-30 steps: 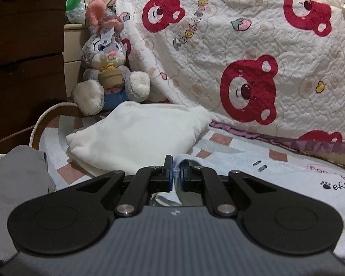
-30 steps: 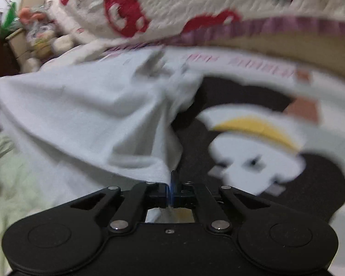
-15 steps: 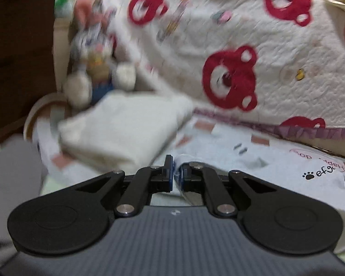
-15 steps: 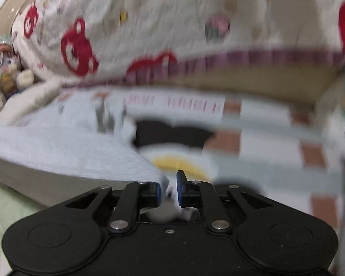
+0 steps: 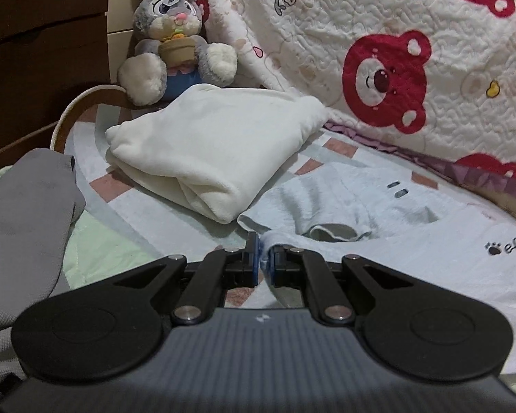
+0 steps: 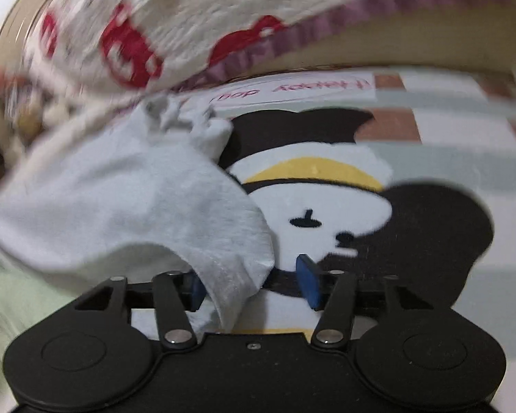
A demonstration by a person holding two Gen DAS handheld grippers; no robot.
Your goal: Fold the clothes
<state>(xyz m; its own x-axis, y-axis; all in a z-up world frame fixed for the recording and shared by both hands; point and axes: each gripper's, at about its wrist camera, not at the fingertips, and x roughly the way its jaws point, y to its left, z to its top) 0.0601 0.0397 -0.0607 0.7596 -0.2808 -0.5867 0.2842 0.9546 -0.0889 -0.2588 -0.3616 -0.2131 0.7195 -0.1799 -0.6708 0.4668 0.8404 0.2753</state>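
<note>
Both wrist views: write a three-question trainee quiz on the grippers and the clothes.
1. True or false: the right gripper has its jaws apart.
2. Which item lies folded in front of the plush rabbit? A) grey garment B) cream garment C) bear-print quilt
3. Fill in: the left gripper is shut on the edge of the ______.

Key
1. True; the light blue shirt drapes between the pads, unclamped.
2. B.
3. Light blue shirt.
</note>
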